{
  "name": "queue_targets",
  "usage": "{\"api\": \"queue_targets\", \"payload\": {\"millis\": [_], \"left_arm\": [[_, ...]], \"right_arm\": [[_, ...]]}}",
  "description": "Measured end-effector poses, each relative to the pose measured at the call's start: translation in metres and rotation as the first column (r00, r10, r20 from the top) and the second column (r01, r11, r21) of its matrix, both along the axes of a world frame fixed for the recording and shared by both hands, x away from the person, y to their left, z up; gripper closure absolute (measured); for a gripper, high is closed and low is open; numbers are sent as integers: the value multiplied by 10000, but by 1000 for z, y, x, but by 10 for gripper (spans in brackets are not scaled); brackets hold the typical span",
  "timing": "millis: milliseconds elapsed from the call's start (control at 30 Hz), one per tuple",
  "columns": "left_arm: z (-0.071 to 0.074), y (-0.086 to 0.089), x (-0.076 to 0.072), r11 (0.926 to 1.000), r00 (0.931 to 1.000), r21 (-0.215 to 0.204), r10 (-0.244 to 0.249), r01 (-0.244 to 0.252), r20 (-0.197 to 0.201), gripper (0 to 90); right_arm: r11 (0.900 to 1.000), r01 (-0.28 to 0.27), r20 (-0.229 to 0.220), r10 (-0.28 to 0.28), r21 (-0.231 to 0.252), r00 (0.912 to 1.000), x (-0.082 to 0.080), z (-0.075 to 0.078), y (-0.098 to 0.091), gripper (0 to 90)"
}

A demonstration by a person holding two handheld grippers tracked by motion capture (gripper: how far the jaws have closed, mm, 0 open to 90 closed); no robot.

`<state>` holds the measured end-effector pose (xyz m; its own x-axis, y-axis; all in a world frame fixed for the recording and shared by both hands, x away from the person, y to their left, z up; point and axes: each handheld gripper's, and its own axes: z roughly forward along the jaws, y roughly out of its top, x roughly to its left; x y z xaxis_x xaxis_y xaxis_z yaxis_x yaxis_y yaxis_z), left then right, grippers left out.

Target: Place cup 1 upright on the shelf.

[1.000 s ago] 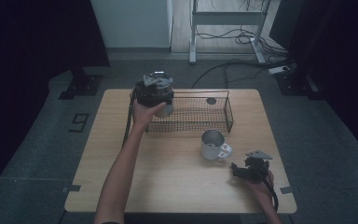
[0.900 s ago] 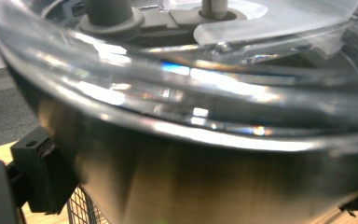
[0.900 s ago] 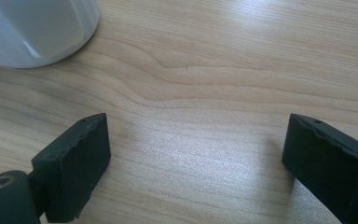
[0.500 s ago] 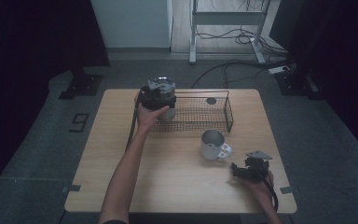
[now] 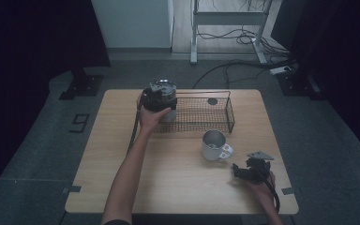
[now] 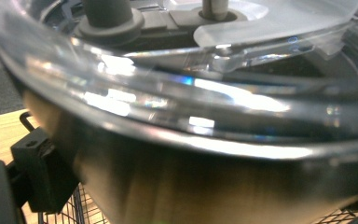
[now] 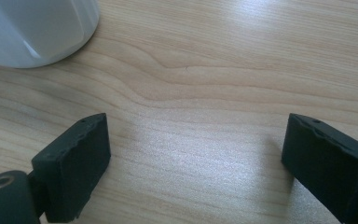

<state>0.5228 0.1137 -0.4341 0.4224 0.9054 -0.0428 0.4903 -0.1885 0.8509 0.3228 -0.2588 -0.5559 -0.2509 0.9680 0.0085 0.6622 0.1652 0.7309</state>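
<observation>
A steel cup with a clear lid (image 6: 205, 177) looms close in the left gripper view, and a black fingertip (image 6: 42, 177) presses against its left side. In the high view my left gripper (image 5: 158, 98) holds this cup (image 5: 169, 114) at the left end of a black wire basket (image 5: 225, 112), just above the mesh. A pale metal mug (image 5: 214, 145) stands on the table in front of the basket. My right gripper (image 5: 239, 169) rests low over the wood to the right of the mug, its jaws wide open with nothing between them (image 7: 196, 140). The mug's base (image 7: 37, 28) shows at the upper left of the right gripper view.
The wooden table (image 5: 168, 183) has bare surface in front and at the left. A small dark round item (image 5: 212, 101) lies in the basket's far right part. Beyond the table are a dark floor, cables and a metal stand.
My left hand has sunk a little with the lidded cup, closer to the basket's left end. The right gripper and the mug have stayed where they were.
</observation>
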Motion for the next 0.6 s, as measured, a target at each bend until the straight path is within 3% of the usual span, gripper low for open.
{"api": "queue_targets", "payload": {"millis": [300, 600], "left_arm": [[-8, -4, 5, 9997, 9998, -158, 169, -171, -122, 41], [-21, -9, 8, 9996, 9991, 24, 284, -283, -320, 41]], "right_arm": [[10000, -3, 3, 3, -1, 10000, 0, 0, 0, 74], [10000, -6, 2, 6, 3, 10000, 0, 0, 0, 75]]}}
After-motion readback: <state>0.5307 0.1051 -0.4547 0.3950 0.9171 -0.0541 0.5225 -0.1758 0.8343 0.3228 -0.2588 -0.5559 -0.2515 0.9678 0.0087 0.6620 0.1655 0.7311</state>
